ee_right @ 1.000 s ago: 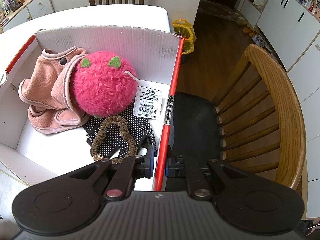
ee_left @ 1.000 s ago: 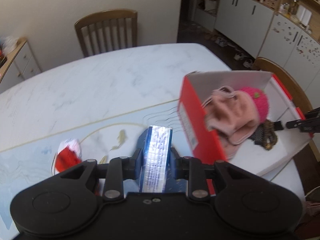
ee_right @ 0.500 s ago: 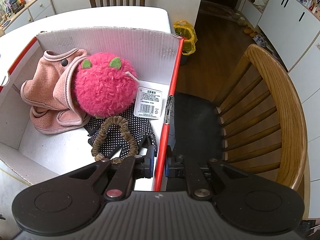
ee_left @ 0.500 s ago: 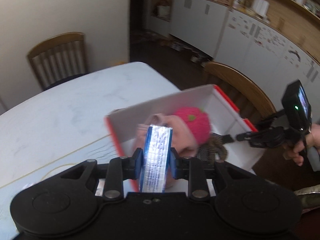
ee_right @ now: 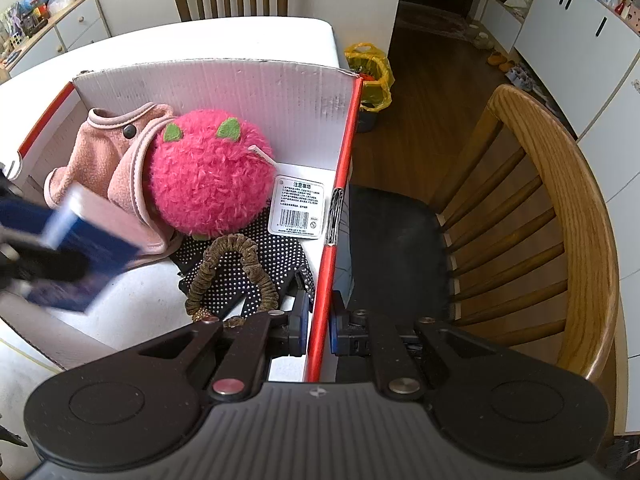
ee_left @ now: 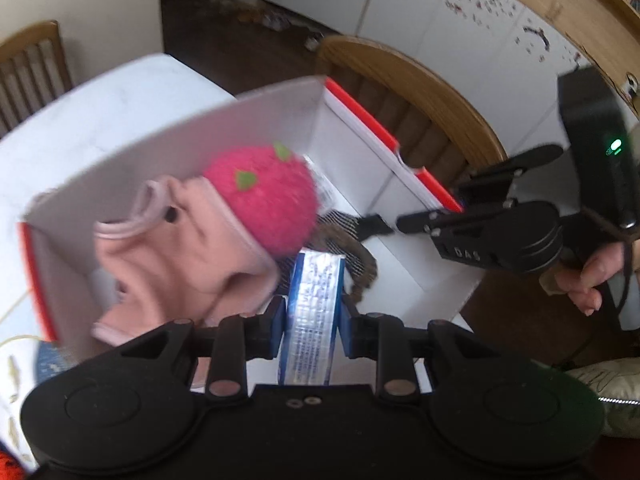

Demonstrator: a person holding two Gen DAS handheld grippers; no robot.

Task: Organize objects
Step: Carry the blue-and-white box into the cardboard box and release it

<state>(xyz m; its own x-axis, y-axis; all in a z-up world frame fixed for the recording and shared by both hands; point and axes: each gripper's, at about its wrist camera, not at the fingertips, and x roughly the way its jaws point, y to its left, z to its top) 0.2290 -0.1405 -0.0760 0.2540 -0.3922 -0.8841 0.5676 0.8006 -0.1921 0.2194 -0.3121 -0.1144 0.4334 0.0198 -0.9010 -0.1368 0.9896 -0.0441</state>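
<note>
The left gripper [ee_left: 313, 322] has its jaws pinching a blue packet [ee_left: 314, 312] above the open box [ee_right: 256, 92] (white inside, red outside). Ahead of those jaws lie a pink garment [ee_left: 180, 256] and a fuzzy pink ball [ee_left: 268, 200]. The right gripper [ee_right: 319, 328] has its jaws pinching the box's red side wall [ee_right: 340, 200].

Home dining room, wooden chair [ee_right: 560, 216], white cabinets [ee_right: 576, 44]

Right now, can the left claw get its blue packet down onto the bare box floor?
Probably yes. The left claw, shut on the blue packet, hangs over the box, and white floor lies bare in front of the pink garment; the right claw only pinches the far wall.
</note>
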